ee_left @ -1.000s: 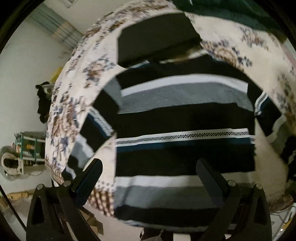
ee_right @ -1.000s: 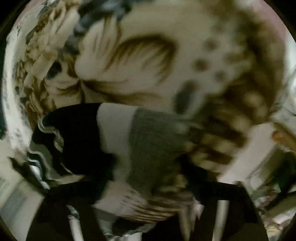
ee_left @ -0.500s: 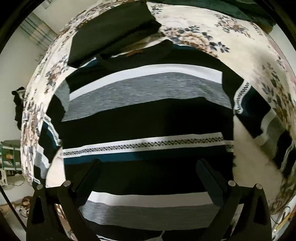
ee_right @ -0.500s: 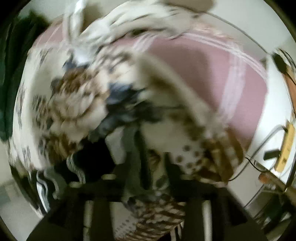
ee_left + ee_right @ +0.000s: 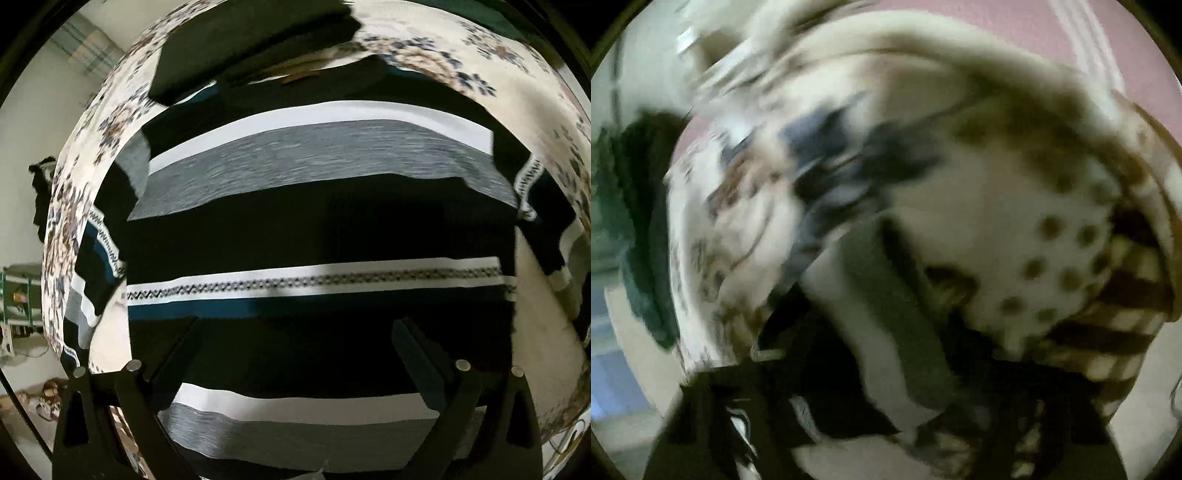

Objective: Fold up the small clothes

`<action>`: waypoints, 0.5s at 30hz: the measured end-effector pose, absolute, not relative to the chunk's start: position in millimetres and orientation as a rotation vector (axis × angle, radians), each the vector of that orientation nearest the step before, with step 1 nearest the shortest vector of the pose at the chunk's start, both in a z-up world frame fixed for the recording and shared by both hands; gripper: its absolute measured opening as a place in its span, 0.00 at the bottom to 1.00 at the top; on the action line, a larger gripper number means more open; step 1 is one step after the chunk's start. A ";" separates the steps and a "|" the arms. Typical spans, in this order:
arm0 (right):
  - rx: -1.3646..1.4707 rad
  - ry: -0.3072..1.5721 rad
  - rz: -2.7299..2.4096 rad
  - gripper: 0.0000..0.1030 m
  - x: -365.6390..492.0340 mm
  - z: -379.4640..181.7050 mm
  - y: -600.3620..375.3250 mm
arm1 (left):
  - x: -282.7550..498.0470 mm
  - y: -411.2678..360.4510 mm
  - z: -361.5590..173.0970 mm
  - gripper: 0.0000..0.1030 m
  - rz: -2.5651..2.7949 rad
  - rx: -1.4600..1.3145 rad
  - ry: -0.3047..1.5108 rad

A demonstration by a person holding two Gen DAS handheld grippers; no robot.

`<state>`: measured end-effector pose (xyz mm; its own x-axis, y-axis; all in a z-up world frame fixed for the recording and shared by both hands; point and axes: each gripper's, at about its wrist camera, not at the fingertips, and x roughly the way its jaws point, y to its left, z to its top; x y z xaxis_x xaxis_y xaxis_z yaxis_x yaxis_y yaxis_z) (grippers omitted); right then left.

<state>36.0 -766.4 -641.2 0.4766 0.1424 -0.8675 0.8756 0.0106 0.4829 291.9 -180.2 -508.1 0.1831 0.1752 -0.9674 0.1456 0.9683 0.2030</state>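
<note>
Currently, left tongs (image 5: 295,332) are hanging apart above a striped sweater (image 5: 317,221) lying flat on the floral bed (image 5: 517,85). Right tongs (image 5: 886,373) are closing on its sleeve (image 5: 897,314); pinching sleeve alone, not the bedcover, should fold cleaner.

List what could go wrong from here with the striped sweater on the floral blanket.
1. The right claw is closing over a grey-and-white sleeve lying on the floral blanket; it could pinch blanket along with sleeve. That view is too blurred to tell.
2. The left claw, open over the striped sweater, could bunch the flat body if it presses mid-panel.
3. The folded dark garment overlaps the shoulder beside the collar and may snag.
</note>
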 end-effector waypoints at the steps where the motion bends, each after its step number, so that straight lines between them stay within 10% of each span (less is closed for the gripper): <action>1: 1.485 0.927 -0.681 0.13 42.8 -633.9 -760.6 | 292.7 -175.4 -507.9 1.00 0.027 0.267 1.394; 15: 1.168 0.742 -0.534 0.11 134.1 -396.8 -757.4 | 296.9 -82.2 -466.6 1.00 0.071 0.014 1.333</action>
